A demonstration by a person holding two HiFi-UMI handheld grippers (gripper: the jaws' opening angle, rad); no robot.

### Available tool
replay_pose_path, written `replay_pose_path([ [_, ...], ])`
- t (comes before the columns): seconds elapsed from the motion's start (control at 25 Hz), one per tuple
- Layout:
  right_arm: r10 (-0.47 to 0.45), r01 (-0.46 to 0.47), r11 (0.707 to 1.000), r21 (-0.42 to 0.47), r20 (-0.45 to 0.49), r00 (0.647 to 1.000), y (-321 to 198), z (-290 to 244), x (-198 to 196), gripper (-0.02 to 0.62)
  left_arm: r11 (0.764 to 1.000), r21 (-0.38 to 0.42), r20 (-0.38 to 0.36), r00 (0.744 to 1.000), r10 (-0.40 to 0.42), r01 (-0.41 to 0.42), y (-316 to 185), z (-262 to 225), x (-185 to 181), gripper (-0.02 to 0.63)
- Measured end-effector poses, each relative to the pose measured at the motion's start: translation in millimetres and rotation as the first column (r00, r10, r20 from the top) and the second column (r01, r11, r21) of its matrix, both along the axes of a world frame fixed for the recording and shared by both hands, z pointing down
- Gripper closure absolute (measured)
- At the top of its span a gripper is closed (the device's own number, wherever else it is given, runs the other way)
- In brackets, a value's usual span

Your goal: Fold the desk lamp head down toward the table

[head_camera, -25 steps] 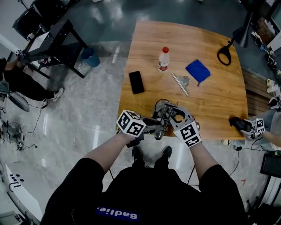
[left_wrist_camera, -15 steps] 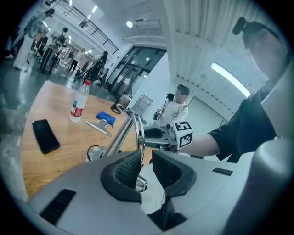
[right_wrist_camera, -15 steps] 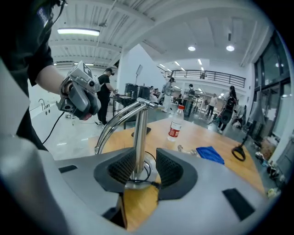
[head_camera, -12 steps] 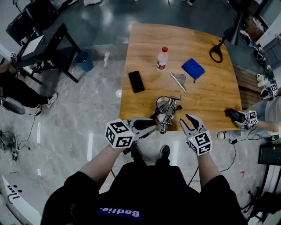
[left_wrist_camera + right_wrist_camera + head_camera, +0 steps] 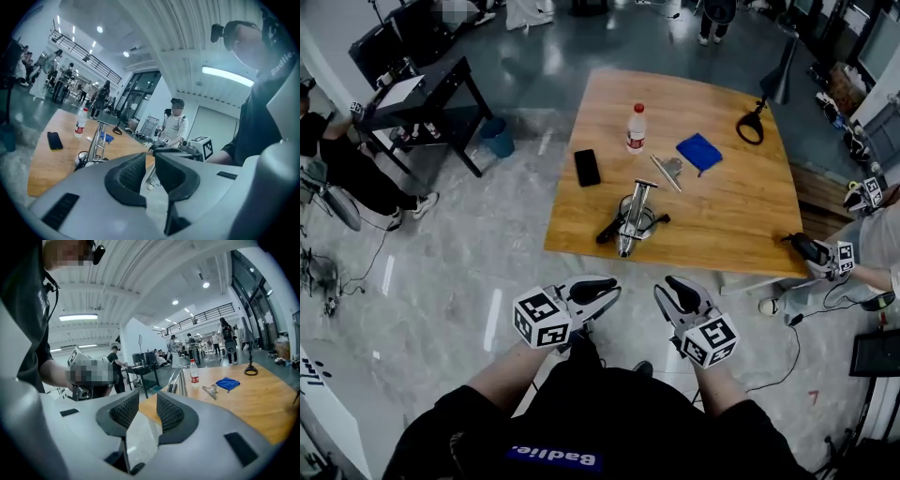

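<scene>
The desk lamp (image 5: 633,214) stands near the front edge of the wooden table (image 5: 741,216); it has a chrome two-rod arm over a round base, with a black cord beside it. Both grippers hang over the floor, short of the table and apart from the lamp. My left gripper (image 5: 611,291) is open with a narrow gap and nothing in it. My right gripper (image 5: 664,287) is open wider and also empty. The left gripper view shows its jaws (image 5: 150,157) with the lamp (image 5: 96,145) beyond them. In the right gripper view the lamp (image 5: 178,378) rises behind that gripper (image 5: 147,397).
On the table lie a black phone (image 5: 586,167), a water bottle (image 5: 635,128), a metal clip (image 5: 666,171), a blue cloth (image 5: 699,152) and a black ring-shaped item (image 5: 750,127). Another person's gripper (image 5: 825,258) rests at the right edge. A black bench (image 5: 422,103) stands on the floor at left.
Both grippers let go of the lamp and drew back off the table's front edge toward my body. The right jaws spread wider. The lamp stays on the table.
</scene>
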State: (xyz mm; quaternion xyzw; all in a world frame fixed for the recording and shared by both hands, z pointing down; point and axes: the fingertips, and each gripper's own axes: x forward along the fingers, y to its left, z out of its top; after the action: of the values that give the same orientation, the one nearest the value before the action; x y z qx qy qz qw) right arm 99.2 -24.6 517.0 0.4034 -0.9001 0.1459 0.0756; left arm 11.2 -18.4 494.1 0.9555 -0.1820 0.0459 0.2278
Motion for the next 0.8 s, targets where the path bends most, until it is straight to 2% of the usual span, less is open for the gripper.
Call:
replay_pose_path([
  [0.12, -0.066, 0.066, 0.998, 0.002, 0.073, 0.995, 40, -19, 10, 0.476, 0.995, 0.045, 0.005, 0.996, -0.085, 0.085, 40, -12, 20, 0.540],
  [0.28, -0.114, 0.112, 0.994, 0.021, 0.146, 0.983, 91, -52, 7, 0.478, 0.987, 0.133, 0.024, 0.995, -0.098, 0.094, 93, -36, 35, 0.540],
  [0.44, -0.149, 0.141, 0.988, 0.061, 0.162, 0.975, 127, -84, -16, 0.537, 0.972, 0.194, 0.013, 0.991, -0.136, 0.131, 125, -61, 26, 0.546],
  [0.52, -0.147, 0.134, 0.988, 0.083, 0.180, 0.973, 140, -99, -26, 0.566, 0.966, 0.229, 0.029, 0.991, -0.134, 0.124, 136, -69, 19, 0.588],
  [0.6, -0.151, 0.132, 0.986, 0.105, 0.197, 0.969, 150, -113, -35, 0.589, 0.959, 0.261, 0.037, 0.992, -0.123, 0.109, 144, -78, 11, 0.597],
  [0.8, -0.160, 0.135, 0.982, 0.133, 0.202, 0.966, 168, -129, -58, 0.591, 0.954, 0.284, 0.014, 0.994, -0.105, 0.096, 153, -97, -9, 0.597],
])
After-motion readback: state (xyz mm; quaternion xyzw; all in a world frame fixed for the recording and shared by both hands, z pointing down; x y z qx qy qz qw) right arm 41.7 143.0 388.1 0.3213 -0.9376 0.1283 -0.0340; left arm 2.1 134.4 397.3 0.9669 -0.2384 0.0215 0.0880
